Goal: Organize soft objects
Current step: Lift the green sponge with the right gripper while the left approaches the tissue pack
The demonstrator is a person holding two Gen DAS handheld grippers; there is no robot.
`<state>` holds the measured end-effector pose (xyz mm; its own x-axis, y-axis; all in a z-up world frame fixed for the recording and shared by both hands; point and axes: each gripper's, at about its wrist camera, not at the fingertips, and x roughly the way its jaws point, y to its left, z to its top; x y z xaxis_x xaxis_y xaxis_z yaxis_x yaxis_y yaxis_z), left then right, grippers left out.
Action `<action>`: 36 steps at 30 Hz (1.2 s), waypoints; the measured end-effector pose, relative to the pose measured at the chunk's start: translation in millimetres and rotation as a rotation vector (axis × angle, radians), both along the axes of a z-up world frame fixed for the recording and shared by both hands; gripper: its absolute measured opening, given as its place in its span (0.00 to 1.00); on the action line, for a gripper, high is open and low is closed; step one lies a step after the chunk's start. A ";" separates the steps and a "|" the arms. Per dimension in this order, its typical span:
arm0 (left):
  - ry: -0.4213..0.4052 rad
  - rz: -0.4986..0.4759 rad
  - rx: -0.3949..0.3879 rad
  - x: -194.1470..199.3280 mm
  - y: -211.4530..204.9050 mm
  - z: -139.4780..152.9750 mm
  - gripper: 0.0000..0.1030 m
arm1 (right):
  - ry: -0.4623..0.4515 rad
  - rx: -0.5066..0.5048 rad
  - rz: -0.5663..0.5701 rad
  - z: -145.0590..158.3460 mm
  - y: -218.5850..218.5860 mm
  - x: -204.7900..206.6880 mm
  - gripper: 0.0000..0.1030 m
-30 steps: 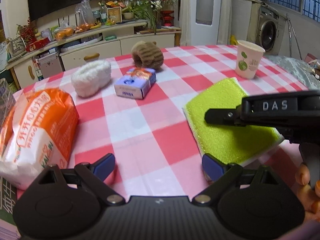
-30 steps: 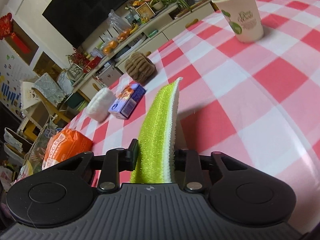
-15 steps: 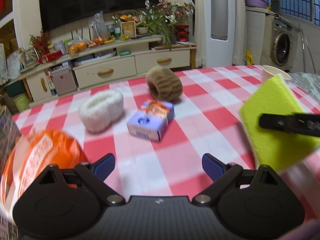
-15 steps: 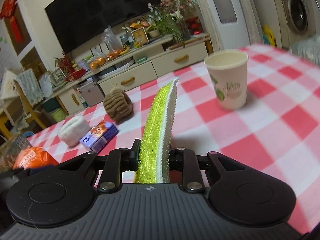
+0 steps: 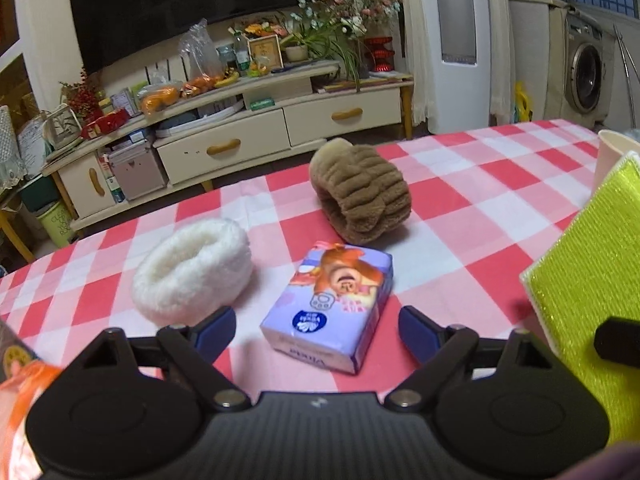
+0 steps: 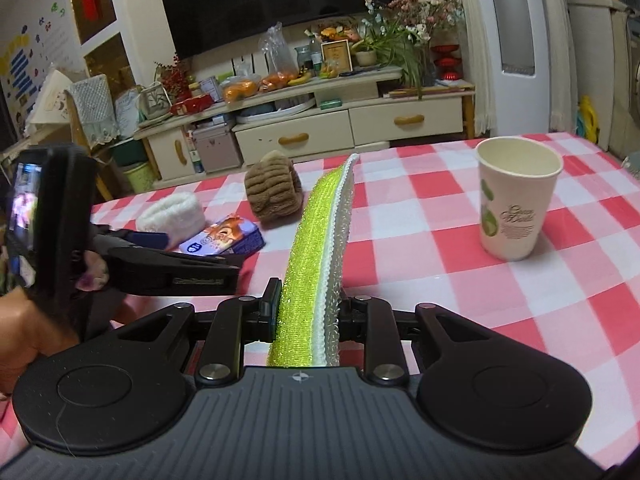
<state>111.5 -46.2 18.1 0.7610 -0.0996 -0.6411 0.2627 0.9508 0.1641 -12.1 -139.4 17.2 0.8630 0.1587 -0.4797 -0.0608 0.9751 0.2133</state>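
Warm, dim indoor light; strong fisheye bending at edges; blurred orange bag [image 5: 20,392] at lower left corner; soft shadows.

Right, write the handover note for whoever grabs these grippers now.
Right gripper: shut on the green scrub pad, held on edge above the checked tablecloth.
Left gripper: open, holding nothing, its fingers either side of the purple tissue pack.
On the cloth: white fluffy band beside the pack, brown ribbed band behind it, paper cup to the right.
Done: pad picked up.
Left: set the pad down with the other soft things; the bands and tissue pack lie ungrouped.
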 end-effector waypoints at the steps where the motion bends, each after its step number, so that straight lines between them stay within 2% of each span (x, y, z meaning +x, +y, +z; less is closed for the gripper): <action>1: 0.003 -0.001 0.006 2.3 -0.8 -1.6 0.78 | 0.001 0.004 0.002 0.5 4.0 3.3 0.29; 6: 0.003 -0.008 -0.034 9.4 -0.3 -1.9 0.69 | 0.015 0.011 -0.008 -3.6 10.2 14.7 0.33; 8: 0.007 -0.022 -0.056 10.1 -0.9 -1.6 0.58 | 0.014 0.023 -0.013 -3.0 9.5 16.1 0.33; 11: 0.010 -0.022 -0.064 8.1 -1.8 -1.4 0.56 | 0.014 0.020 -0.021 -3.1 11.2 17.9 0.32; 21: 0.025 -0.012 -0.085 -14.8 3.7 -0.6 0.55 | -0.003 0.028 -0.015 -1.4 9.3 13.3 0.28; 36: 0.061 -0.013 -0.093 -86.6 20.8 2.5 0.55 | -0.044 -0.008 0.008 1.5 8.6 -9.5 0.26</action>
